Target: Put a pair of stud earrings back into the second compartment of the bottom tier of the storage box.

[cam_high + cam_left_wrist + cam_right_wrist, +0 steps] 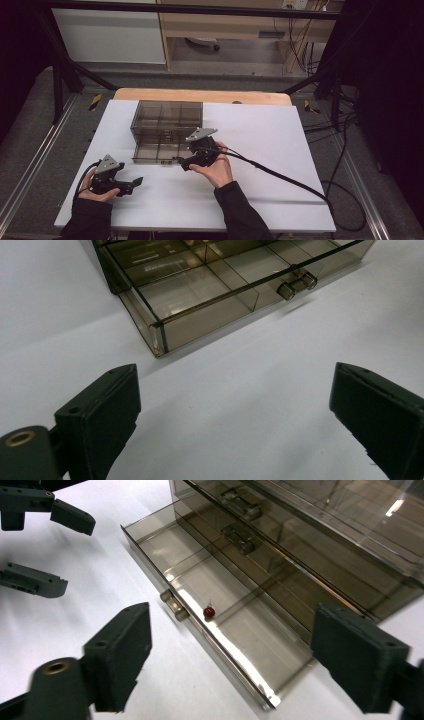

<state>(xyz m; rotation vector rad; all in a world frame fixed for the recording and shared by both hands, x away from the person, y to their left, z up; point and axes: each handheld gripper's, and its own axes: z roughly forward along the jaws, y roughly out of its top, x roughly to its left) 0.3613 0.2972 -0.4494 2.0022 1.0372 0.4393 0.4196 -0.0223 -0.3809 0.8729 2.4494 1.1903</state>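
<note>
A smoky clear drawer cabinet [167,117] stands on the white table top [260,150]. Its bottom drawer [155,152] is pulled out toward me. In the right gripper view a small red bead [209,612] lies inside the drawer [165,545], against its front wall and just behind the knob [175,605]. My right gripper [184,164] [232,625] hovers over the drawer's front edge, jaws open and empty. My left gripper [136,182] [235,385] rests low on the table to the drawer's left, open and empty, looking at the drawer corner and knob [297,284].
The cabinet's upper drawers [240,507] are closed. A black cable [280,175] trails from the right gripper across the table to the right. The wooden table edge [200,95] lies behind the cabinet, with black frame posts [57,85] around it. The left gripper [67,552] shows far off in the right gripper view.
</note>
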